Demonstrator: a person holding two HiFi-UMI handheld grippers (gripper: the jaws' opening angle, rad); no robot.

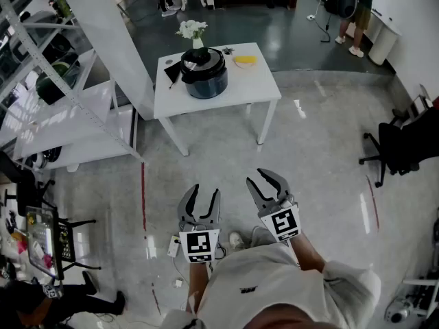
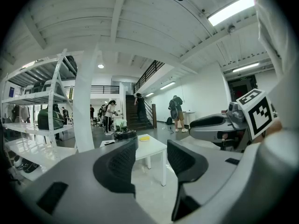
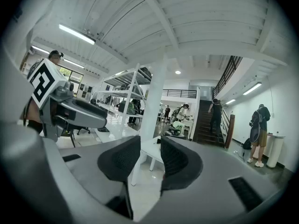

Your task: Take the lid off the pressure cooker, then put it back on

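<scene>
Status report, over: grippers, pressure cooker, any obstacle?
Left gripper, right gripper: jaws slightly apart, nothing between them. Pressure cooker on white table ahead, lid on, out of reach. Only floor between.

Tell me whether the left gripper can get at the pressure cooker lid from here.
Probably not yet. The left gripper is open and empty near the person's body, while the lid sits on the pressure cooker on the white table, far across the floor. Nothing stands between them.
</scene>
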